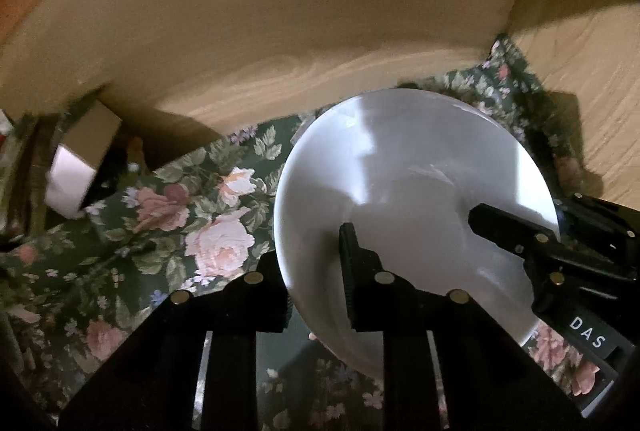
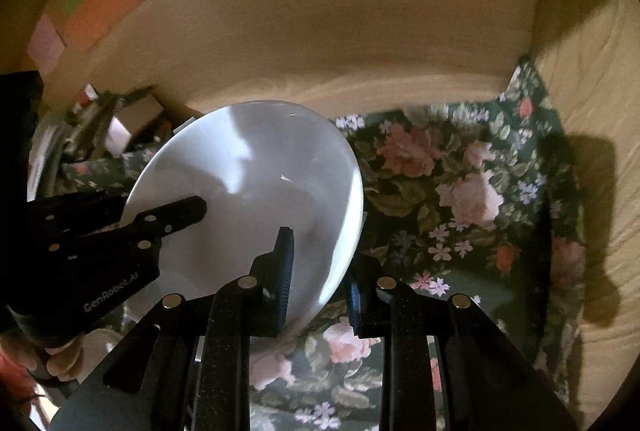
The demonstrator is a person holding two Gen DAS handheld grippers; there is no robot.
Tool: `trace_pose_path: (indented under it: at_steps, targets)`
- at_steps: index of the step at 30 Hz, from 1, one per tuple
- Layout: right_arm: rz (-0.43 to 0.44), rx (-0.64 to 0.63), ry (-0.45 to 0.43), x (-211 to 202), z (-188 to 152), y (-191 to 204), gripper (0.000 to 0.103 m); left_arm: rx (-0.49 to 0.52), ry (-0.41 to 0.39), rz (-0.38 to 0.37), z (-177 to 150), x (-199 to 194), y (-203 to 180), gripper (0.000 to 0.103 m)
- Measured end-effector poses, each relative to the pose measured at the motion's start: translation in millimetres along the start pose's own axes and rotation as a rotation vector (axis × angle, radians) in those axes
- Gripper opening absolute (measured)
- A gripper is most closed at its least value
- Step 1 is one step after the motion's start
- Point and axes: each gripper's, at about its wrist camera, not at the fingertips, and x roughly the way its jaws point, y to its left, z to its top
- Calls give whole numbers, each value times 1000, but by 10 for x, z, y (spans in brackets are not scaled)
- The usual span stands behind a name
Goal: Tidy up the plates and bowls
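Above the floral cloth (image 1: 168, 231), both tools grip a white plate (image 1: 400, 171).

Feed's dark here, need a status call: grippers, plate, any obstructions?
Left gripper and right gripper both shut on white plate rim, opposite edges. Plate tilted above floral cloth. Nothing blocking seen.

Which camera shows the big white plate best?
The left wrist view: nearly the whole white plate faces the camera there. The right wrist view shows the plate too, but more tilted, with gripper fingers covering its lower part.
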Motion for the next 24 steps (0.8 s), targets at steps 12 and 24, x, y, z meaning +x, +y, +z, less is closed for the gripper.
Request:
trace_pose_path:
  at_steps: [12,24]
  targets:
    - [20,-21,-99,-440,-106,273,21,4,-111,-1,-209,-649,6,20]
    - [52,-69,-136,-652,-294,638,21,-30,-171,0,-567,-1126,163,20]
